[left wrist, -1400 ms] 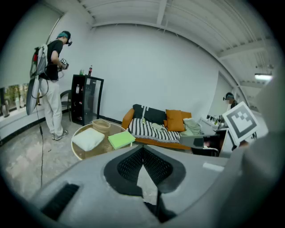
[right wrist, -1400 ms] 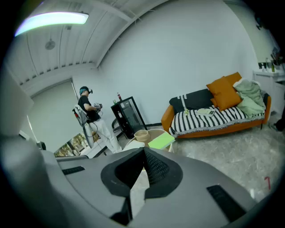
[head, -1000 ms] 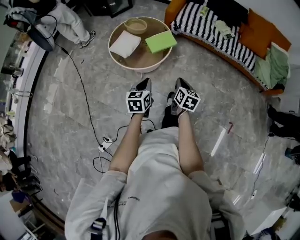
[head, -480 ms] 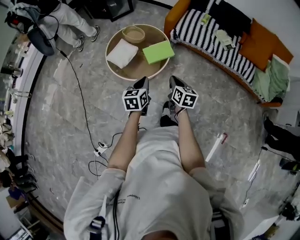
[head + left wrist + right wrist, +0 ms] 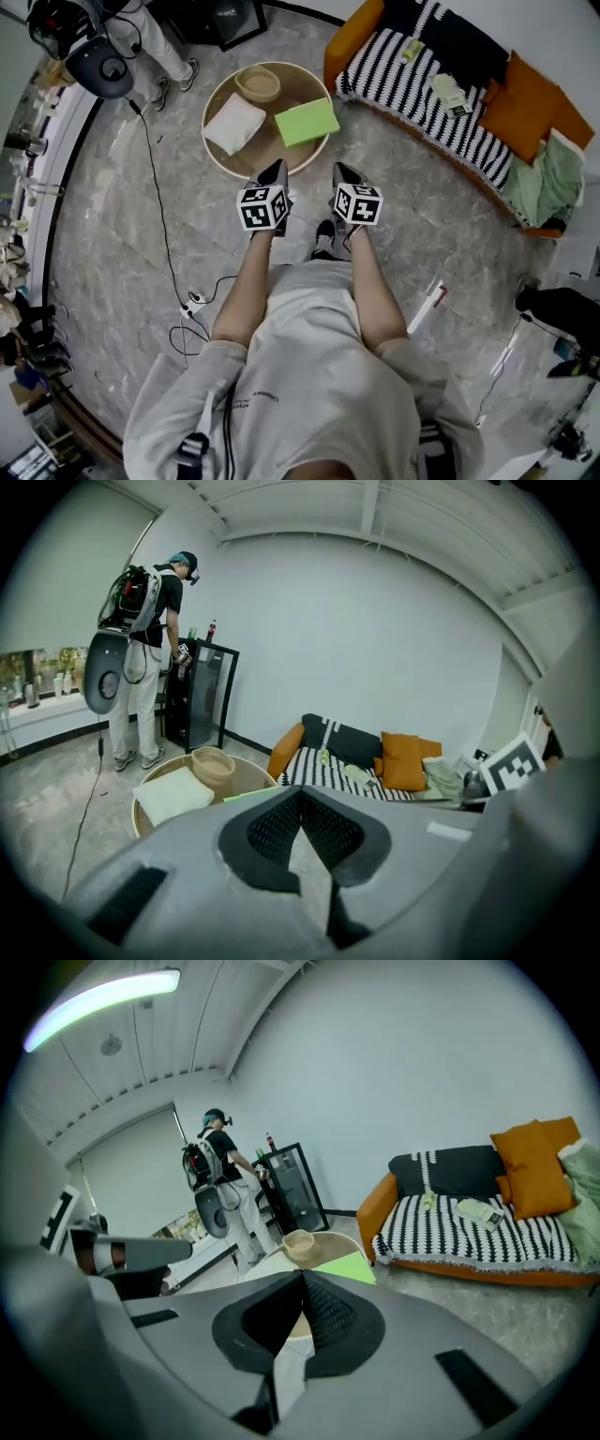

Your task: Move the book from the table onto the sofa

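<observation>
The green book (image 5: 307, 122) lies flat on the right side of the round wooden table (image 5: 214, 155); its edge also shows as a green book (image 5: 339, 1267) just past my right jaws. The striped sofa (image 5: 422, 103) with orange ends stands to the table's right. My left gripper (image 5: 275, 167) and right gripper (image 5: 339, 171) are held side by side just short of the table's near rim. Both are shut with nothing between the fingers. The left gripper (image 5: 300, 791) points toward the table and sofa, the right gripper (image 5: 302, 1277) toward the book.
On the table also sit a white folded cloth (image 5: 234, 123) and a tan bowl (image 5: 258, 83). Orange cushions (image 5: 530, 94) and small items lie on the sofa. A person with a backpack (image 5: 103, 47) stands by a black cabinet (image 5: 225, 19). Cables (image 5: 159, 187) trail over the floor at left.
Both grippers have moved forward together toward the table, which now lies closer in front of them. Both stayed shut and empty.
</observation>
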The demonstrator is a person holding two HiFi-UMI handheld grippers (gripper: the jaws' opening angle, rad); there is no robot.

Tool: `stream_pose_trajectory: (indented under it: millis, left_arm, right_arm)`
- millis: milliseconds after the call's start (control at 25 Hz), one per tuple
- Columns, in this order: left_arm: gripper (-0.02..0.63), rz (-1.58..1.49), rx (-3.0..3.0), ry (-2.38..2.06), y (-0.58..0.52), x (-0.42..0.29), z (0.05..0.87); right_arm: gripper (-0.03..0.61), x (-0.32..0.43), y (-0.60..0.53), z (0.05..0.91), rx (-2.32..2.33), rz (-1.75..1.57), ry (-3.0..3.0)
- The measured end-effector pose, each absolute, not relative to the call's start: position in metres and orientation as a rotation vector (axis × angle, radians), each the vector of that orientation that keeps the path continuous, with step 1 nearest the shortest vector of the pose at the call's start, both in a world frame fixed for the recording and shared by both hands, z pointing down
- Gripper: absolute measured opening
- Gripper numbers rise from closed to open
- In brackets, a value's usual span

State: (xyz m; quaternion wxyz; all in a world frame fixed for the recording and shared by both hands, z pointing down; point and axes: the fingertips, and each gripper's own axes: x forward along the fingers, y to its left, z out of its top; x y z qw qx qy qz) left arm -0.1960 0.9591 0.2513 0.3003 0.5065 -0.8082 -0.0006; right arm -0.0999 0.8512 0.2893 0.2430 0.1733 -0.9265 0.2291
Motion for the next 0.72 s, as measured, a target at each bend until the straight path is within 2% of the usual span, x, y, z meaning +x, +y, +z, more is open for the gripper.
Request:
stream_pose_trajectory:
  millis: [240,720]
  left_arm:
    - [0.009,0.042,1.26,-2.162,0.949,-0.206,0.266]
    - [0.009,0.106,1.333,-2.205,0.907,-0.214,0.243]
  right_arm:
    - [0.006,-0.085,0.838,0.317,0.485,0.662,-2.464]
    - [0.006,-0.083,0.794,0.3,0.498,0.704,-2.529]
